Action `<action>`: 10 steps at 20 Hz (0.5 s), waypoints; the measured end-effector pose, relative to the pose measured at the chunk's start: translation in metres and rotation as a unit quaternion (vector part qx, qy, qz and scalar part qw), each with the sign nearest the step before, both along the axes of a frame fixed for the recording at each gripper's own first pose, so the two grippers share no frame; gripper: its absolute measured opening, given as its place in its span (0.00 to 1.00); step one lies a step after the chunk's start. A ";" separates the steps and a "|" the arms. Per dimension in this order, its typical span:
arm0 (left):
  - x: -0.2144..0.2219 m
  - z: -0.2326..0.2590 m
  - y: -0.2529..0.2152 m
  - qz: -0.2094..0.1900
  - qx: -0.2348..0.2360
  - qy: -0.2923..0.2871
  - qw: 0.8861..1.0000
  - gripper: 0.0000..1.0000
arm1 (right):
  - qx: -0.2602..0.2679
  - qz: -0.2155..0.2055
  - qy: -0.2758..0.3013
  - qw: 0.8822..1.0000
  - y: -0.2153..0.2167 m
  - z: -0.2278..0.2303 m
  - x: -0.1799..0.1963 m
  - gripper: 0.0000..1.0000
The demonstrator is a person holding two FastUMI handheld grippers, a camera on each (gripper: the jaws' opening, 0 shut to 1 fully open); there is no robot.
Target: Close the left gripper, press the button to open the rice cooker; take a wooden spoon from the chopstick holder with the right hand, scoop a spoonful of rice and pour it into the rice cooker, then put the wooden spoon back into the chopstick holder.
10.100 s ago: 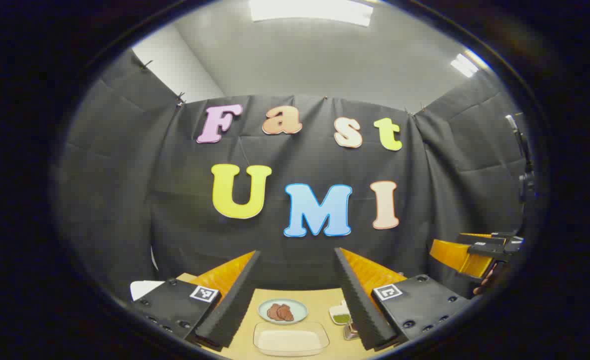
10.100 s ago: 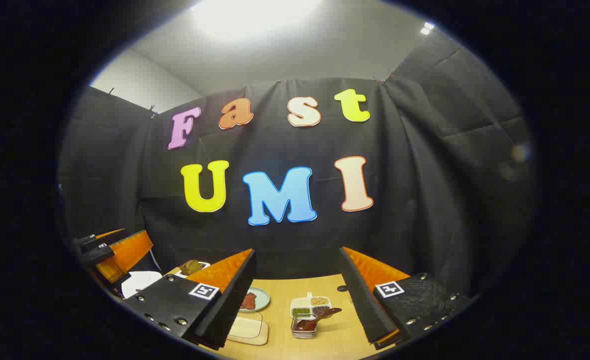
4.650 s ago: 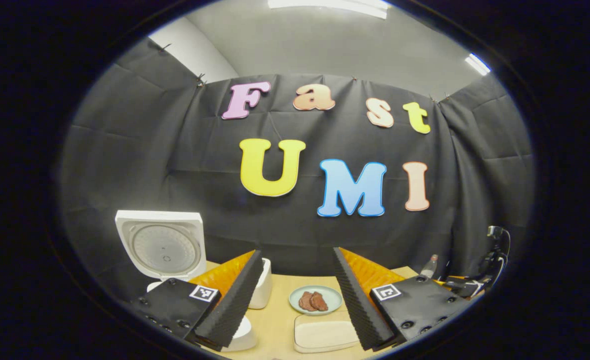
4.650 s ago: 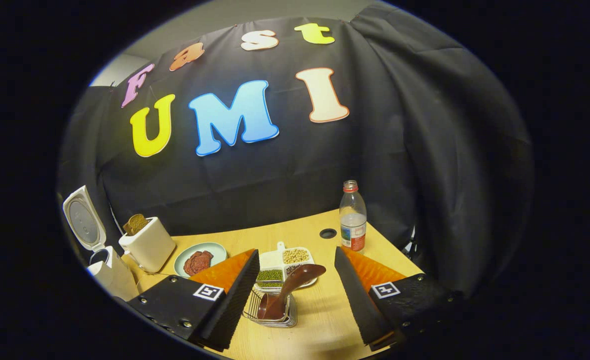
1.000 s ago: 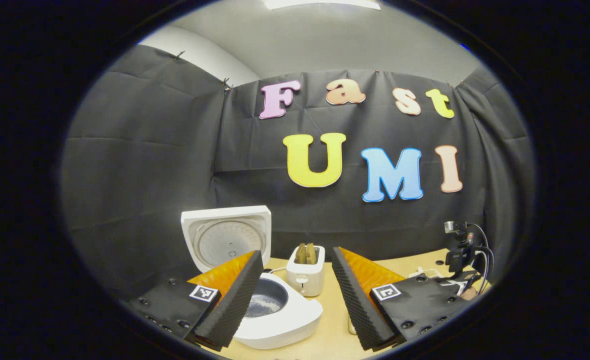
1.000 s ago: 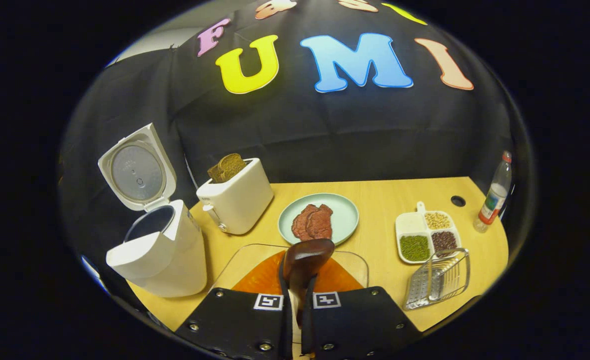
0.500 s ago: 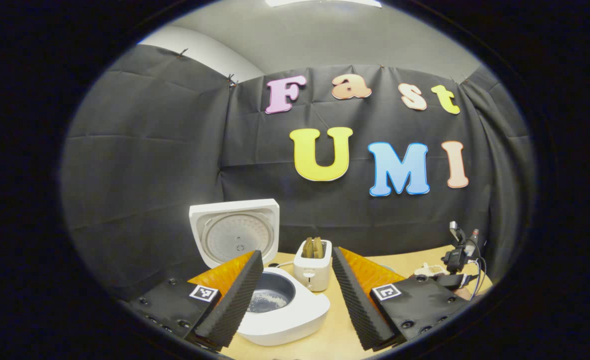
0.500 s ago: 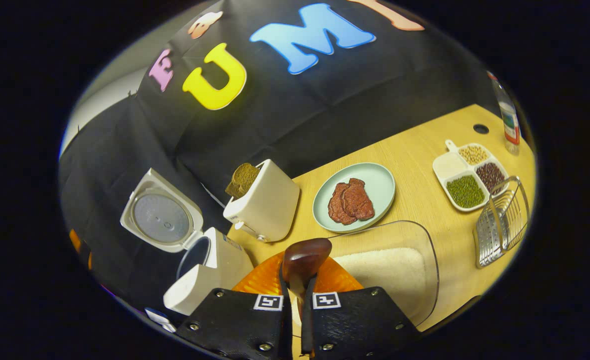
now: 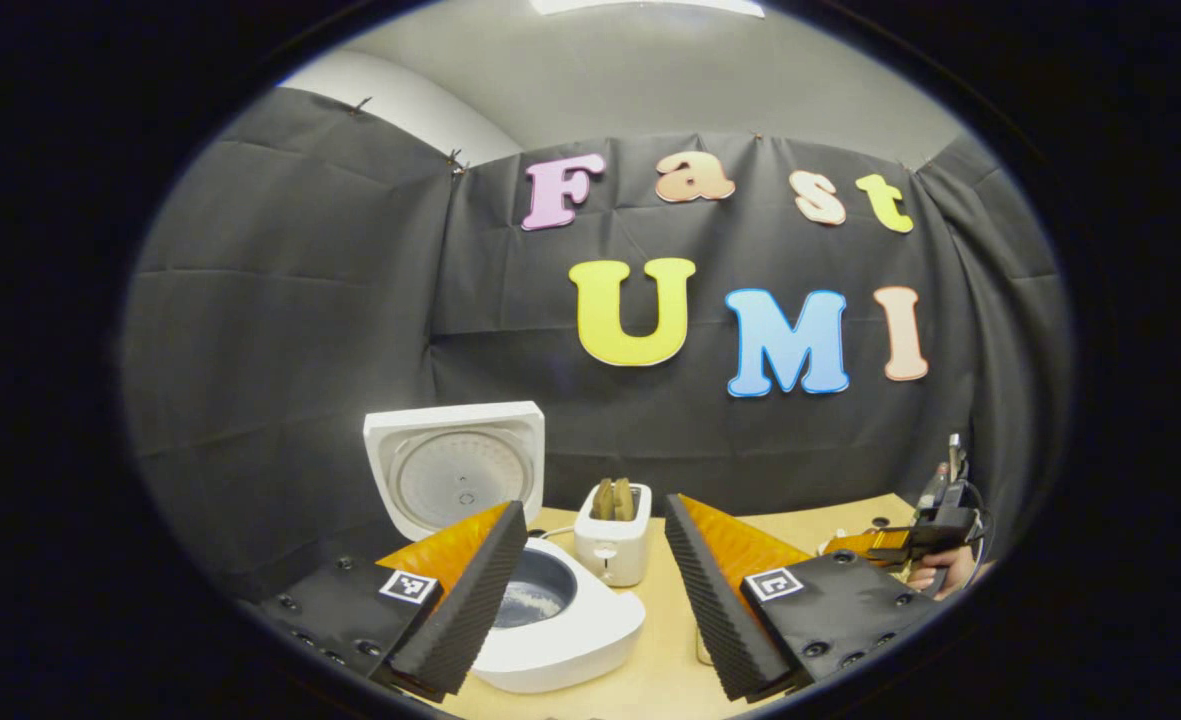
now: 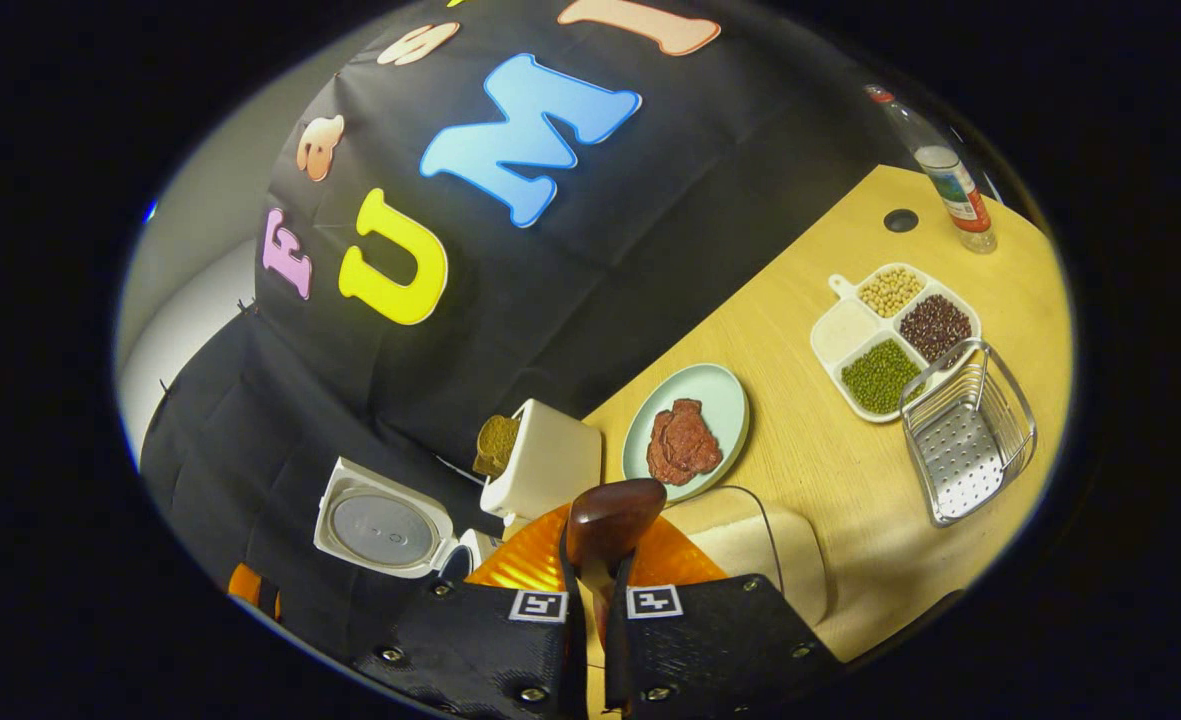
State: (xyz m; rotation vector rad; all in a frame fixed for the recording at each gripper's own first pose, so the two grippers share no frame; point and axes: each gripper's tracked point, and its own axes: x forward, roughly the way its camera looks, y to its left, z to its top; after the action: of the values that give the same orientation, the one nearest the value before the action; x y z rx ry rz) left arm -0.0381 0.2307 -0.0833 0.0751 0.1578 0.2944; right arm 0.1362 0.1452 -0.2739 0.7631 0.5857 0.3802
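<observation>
While rice cooker (image 9: 550, 625) gapes, glass dish (image 10: 765, 550) holds rice.

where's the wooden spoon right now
In the right gripper view, the wooden spoon is clamped between the right gripper, bowl poking forward, just in front of the glass rice dish and plate of meat.

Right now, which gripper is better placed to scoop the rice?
Right. The right gripper is shut on the wooden spoon, just beside the rice dish. The left gripper is open, at the open rice cooker.
</observation>
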 end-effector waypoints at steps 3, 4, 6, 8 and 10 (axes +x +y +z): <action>0.008 0.002 -0.005 -0.007 0.000 -0.005 1.000 0.96 | 0.040 -0.010 -0.011 0.999 -0.004 0.026 -0.001 0.07; 0.011 0.004 -0.006 -0.010 -0.001 -0.009 1.000 0.96 | 0.057 -0.017 -0.016 0.998 -0.006 0.038 0.000 0.07; 0.013 0.009 -0.008 -0.015 -0.004 -0.017 1.000 0.96 | 0.093 -0.025 -0.021 0.995 -0.009 0.057 -0.001 0.07; 0.015 0.011 -0.008 -0.021 -0.006 -0.021 1.000 0.96 | 0.134 -0.034 -0.023 0.990 -0.009 0.077 -0.002 0.07; 0.017 0.009 -0.008 -0.028 -0.001 -0.020 0.999 0.96 | 0.167 -0.040 -0.033 0.985 -0.007 0.097 -0.004 0.07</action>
State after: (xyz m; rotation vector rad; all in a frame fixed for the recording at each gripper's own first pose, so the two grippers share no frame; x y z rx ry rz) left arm -0.0213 0.2225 -0.0746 0.0717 0.1155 0.2391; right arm 0.1326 0.1386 -0.1771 1.0883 0.4323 0.4329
